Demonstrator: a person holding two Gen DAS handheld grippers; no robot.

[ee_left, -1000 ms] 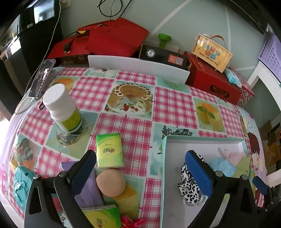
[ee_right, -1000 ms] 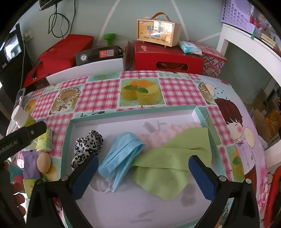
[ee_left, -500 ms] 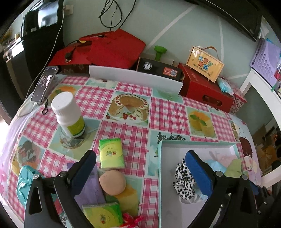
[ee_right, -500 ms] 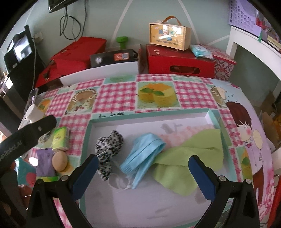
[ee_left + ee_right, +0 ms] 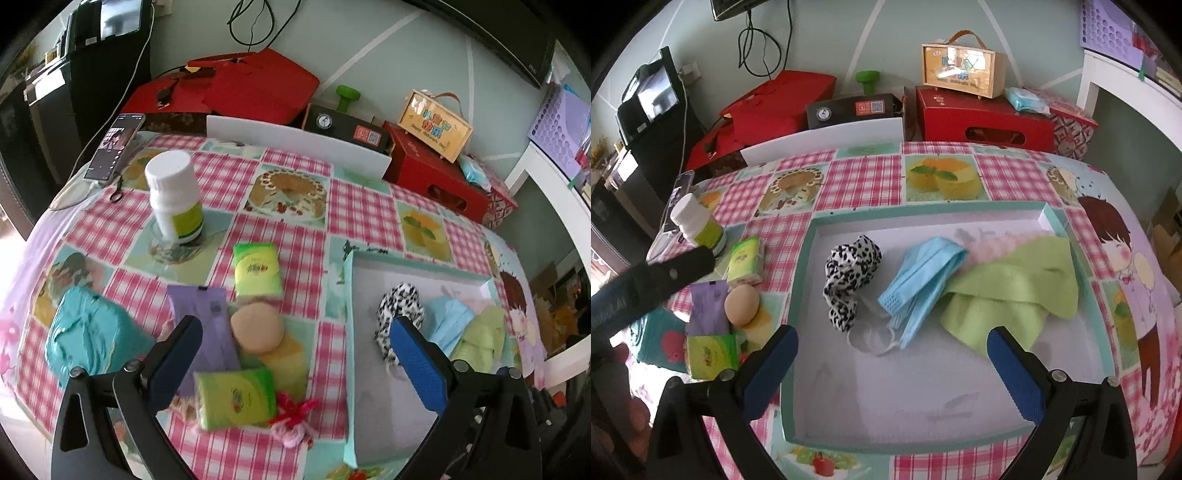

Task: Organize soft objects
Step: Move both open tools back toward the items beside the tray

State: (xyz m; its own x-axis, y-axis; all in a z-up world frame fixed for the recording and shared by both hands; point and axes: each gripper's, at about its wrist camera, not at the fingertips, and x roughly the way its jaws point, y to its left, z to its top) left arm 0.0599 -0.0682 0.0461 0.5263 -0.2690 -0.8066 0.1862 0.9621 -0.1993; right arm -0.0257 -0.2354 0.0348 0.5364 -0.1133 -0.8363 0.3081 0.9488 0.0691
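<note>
With both my left gripper [image 5: 295, 350] and right gripper [image 5: 892, 356] holding jaws wide and empty, soft items [image 5: 255, 328] wait off the tray's [image 5: 798, 295] left edge for collection.

I see a pale green wall [image 5: 820, 44] with white stripes. Red boxes [image 5: 982, 114] sit behind the checked tabletop [image 5: 864, 177]. A white shelf [image 5: 1126, 77] stands right.
</note>
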